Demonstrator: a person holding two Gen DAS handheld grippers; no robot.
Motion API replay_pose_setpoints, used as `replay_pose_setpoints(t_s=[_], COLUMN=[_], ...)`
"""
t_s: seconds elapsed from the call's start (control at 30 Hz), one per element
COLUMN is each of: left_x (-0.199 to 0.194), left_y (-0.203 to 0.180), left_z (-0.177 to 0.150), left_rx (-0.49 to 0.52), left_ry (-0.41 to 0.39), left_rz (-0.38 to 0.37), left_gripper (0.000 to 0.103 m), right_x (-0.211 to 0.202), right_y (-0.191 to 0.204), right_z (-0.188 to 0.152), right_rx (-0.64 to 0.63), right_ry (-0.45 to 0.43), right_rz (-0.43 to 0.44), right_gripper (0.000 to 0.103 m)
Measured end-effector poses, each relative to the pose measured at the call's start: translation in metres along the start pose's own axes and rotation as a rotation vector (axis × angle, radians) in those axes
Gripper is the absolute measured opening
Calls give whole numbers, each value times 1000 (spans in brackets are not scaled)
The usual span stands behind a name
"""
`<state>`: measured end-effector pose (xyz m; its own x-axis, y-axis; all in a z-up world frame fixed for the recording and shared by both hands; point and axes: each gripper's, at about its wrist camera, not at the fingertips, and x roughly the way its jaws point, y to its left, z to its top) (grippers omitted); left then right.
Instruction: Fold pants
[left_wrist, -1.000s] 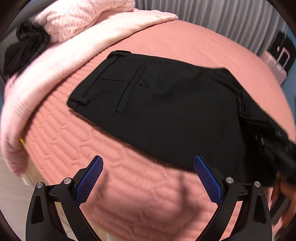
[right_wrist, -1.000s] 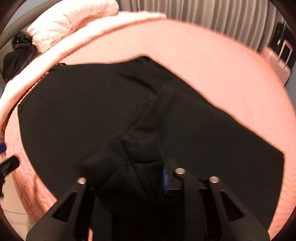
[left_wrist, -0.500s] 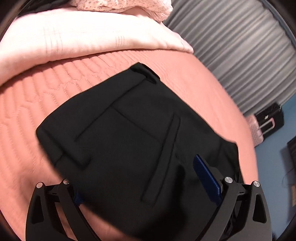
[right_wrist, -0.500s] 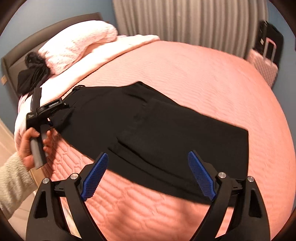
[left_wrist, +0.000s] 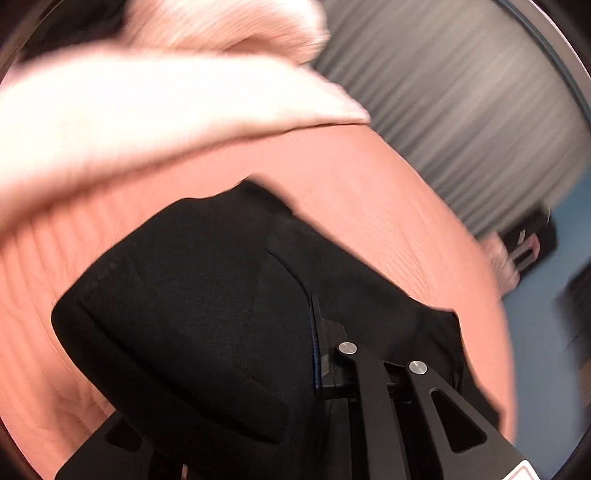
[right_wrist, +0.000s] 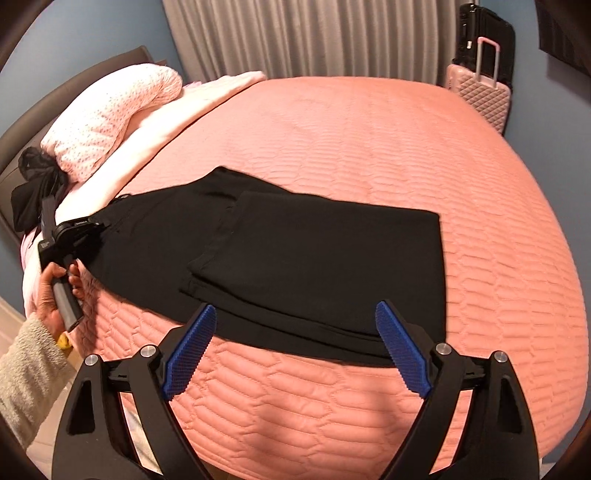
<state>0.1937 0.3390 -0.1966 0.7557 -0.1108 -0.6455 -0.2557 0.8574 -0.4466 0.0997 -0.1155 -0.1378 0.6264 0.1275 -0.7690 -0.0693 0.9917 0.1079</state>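
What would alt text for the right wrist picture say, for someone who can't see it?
Black pants, partly folded, lie on a pink bed. The open right tongs hover near their front edge, while a hand at far left holds the left tongs at the waistband.

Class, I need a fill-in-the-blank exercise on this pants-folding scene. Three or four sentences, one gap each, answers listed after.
1. The black folded pants lie on a quilted bedspread whose colour is ____.
2. The right hand-held gripper has its blue-padded fingers ____, holding nothing.
3. The left hand-held gripper is shut on the ____ end of the pants.
4. Beside the grey pleated curtain stands a pink quilted ____.

Answers: pink; open; waistband; suitcase
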Motion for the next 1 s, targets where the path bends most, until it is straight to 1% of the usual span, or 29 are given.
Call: replay_pose_setpoints(t_s=[0.1, 0.13, 0.2, 0.23, 0.27, 0.33, 0.4, 0.43, 0.5, 0.53, 0.57, 0.63, 0.67, 0.7, 0.73, 0.8, 0.83, 0.9, 0.93, 0.97, 1.0], left_x=[-25, -35, -50, -59, -63, -68, -62, -52, -27, -5, 13, 54, 61, 51, 44, 33, 29, 22, 18, 17, 26], left_y=[-58, -89, -137, -170, -193, -246, -287, -311, -344, -364, -376, -391, -395, -404, -414, -427, -428, -427, -426, -428, -432], left_z=[5, 4, -2, -10, -18, -42, -72, -95, -138, -171, -196, -251, -269, -279, -284, -286, -284, -273, -267, -268, -269], left_rx=[121, 181, 274, 333, 372, 439, 492, 522, 557, 588, 609, 616, 623, 668, 716, 773, 772, 738, 706, 697, 719], left_ry=[-35, -46, -62, -68, -62, -22, 34, 81, 183, 264, 331, 475, 478, 395, 357, 327, 318, 309, 309, 314, 329], left_rz=[-40, -60, -94, -125, -155, -233, -284, -304, -330, -335, -332, -277, -254, -233, -196, -140, -131, -135, -150, -170, -154], left_gripper=[10, 10, 10, 10, 11, 11, 11, 12, 12, 13, 13, 15, 15, 15, 15, 15, 16, 18, 27, 38, 66], right_x=[-6, -8, -14, -18, -21, -29, -36, -40, -45, -47, -49, -54, -56, -60, -62, -65, -65, -62, -61, -60, -58], right_y=[-15, -19, -30, -37, -44, -60, -77, -88, -108, -121, -132, -156, -165, -179, -187, -202, -210, -221, -224, -229, -232], right_z=[-2, -2, -4, -5, -7, -13, -21, -26, -37, -45, -51, -65, -70, -77, -80, -86, -88, -86, -85, -83, -79], right_rx=[20, 28, 49, 62, 72, 97, 123, 141, 185, 218, 248, 322, 349, 384, 403, 430, 437, 439, 439, 439, 440], right_ry=[-10, -14, -21, -28, -32, -42, -53, -52, -52, -49, -43, -30, -24, -23, -26, -36, -36, -33, -36, -40, -40], right_rz=[-12, -16, -18, -28, -34, -37, -43, -46, -49, -48, -49, -45, -41, -39, -36, -38, -43, -56, -60, -60, -63], right_gripper=[87, 87, 87, 87, 87, 87, 87, 88, 88, 88, 88, 88, 88, 88, 88, 88, 88, 88, 88, 88, 88])
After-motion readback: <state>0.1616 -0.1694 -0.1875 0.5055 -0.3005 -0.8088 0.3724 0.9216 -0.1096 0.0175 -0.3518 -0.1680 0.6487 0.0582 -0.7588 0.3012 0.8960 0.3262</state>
